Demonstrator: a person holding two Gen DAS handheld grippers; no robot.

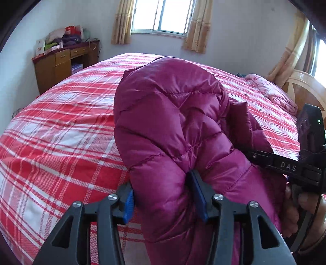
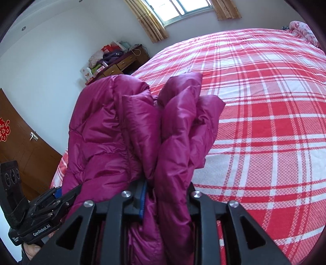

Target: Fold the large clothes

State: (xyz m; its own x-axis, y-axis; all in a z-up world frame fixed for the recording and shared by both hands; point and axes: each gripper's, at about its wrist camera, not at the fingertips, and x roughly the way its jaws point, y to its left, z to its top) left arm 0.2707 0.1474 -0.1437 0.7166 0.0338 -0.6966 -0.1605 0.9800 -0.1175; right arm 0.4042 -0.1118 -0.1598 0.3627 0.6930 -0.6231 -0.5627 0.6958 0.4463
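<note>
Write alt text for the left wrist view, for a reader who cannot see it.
The left gripper has a fold of a magenta puffer jacket between its blue pads, over a bed with a red and white plaid cover. The right gripper meets the jacket from the right edge; a wooden desk and curtained window stand behind.

A red-and-white plaid bedspread (image 1: 61, 126) is spread over the bed; a cluttered wooden desk (image 1: 65, 59) is set beneath a curtained window (image 1: 161, 15).
</note>
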